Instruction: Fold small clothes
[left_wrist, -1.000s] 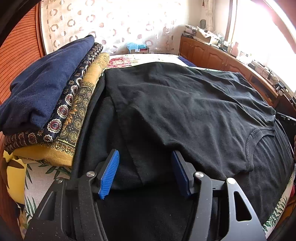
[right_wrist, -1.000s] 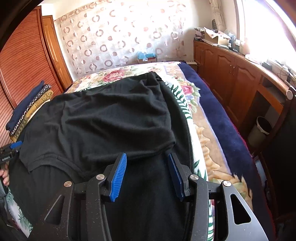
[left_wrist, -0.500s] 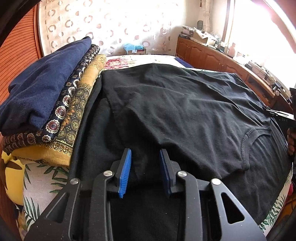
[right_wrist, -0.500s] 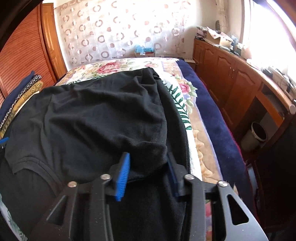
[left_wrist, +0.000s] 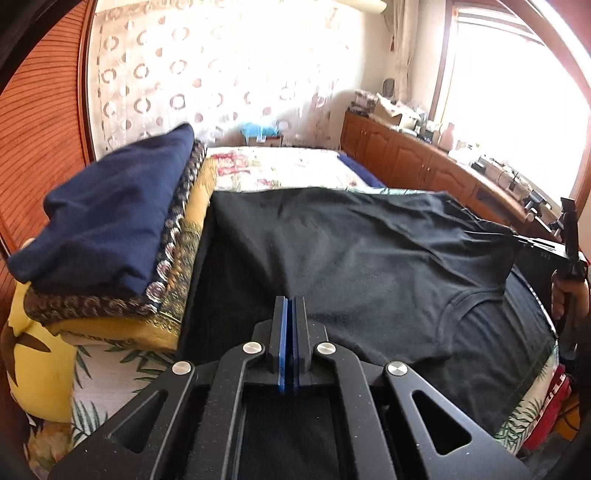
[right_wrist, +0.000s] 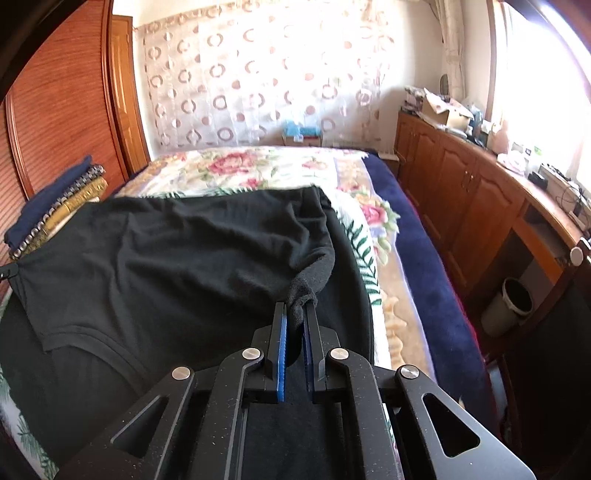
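Between both jaws (pinched): black shirt (right_wrist: 155, 266)

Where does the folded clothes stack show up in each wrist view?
Left wrist: the folded clothes stack fills the left side, beside the black T-shirt.
Right wrist: the stack is small at the far left edge, behind the shirt.
Shared landmark: circle-patterned curtain.

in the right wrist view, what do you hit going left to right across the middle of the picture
folded clothes stack → black t-shirt → floral bedspread → navy blanket → wooden cabinets
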